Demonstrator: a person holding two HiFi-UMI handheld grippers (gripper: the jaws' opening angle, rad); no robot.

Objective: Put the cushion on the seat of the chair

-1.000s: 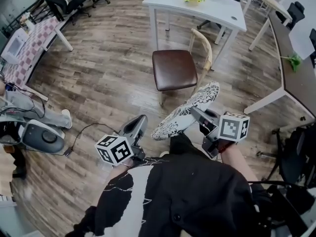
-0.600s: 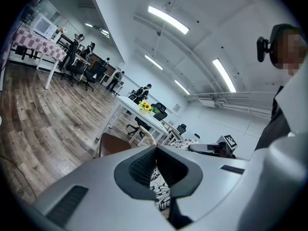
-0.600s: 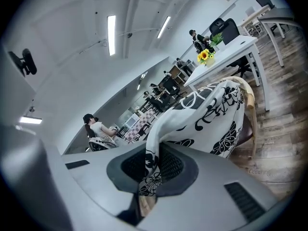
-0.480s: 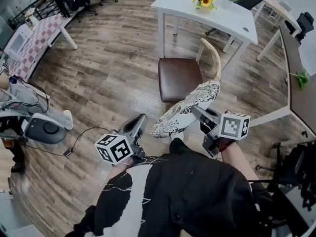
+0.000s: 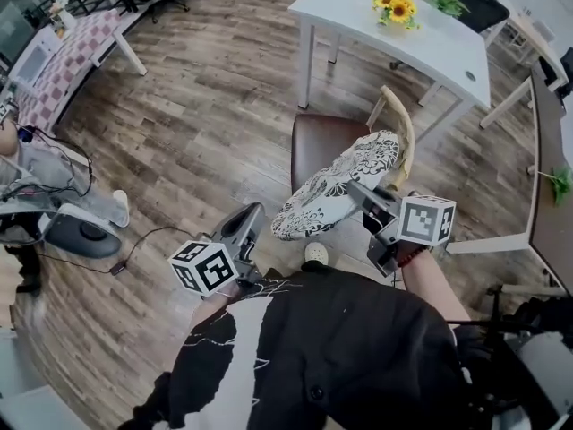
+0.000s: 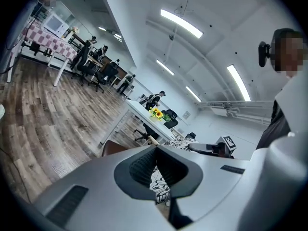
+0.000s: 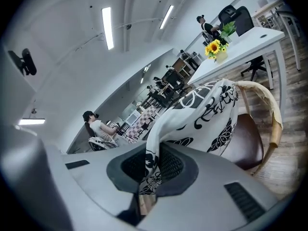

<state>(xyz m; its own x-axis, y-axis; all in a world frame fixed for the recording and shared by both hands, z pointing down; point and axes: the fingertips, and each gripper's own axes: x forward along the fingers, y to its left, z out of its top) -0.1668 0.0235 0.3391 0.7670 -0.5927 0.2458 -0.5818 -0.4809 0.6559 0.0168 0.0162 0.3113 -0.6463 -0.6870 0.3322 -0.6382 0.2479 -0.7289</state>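
The black-and-white patterned cushion (image 5: pixel 336 186) hangs in the air, and in the head view it overlaps the front right part of the brown chair seat (image 5: pixel 324 140). My right gripper (image 5: pixel 363 195) is shut on the cushion's near edge, and the fabric (image 7: pixel 202 114) rises from between its jaws (image 7: pixel 153 153). The chair's curved wooden backrest (image 5: pixel 401 128) stands on the far right side of the seat. My left gripper (image 5: pixel 249 218) is lower left of the cushion, apart from it, shut with nothing held (image 6: pixel 156 150). From there the cushion (image 6: pixel 180 142) and the seat (image 6: pixel 111 148) show ahead.
A white table (image 5: pixel 448 47) with sunflowers (image 5: pixel 397 5) stands just behind the chair. Another table (image 5: pixel 548 186) runs along the right. A checkered table (image 5: pixel 63 61) and office chairs are far left. A grey device (image 5: pixel 81 236) with a cable (image 5: pixel 143 245) lies on the wooden floor at left.
Both grippers have moved forward towards the chair. The cushion, held the whole time by the right gripper, has gone from short of the seat to over its near edge.
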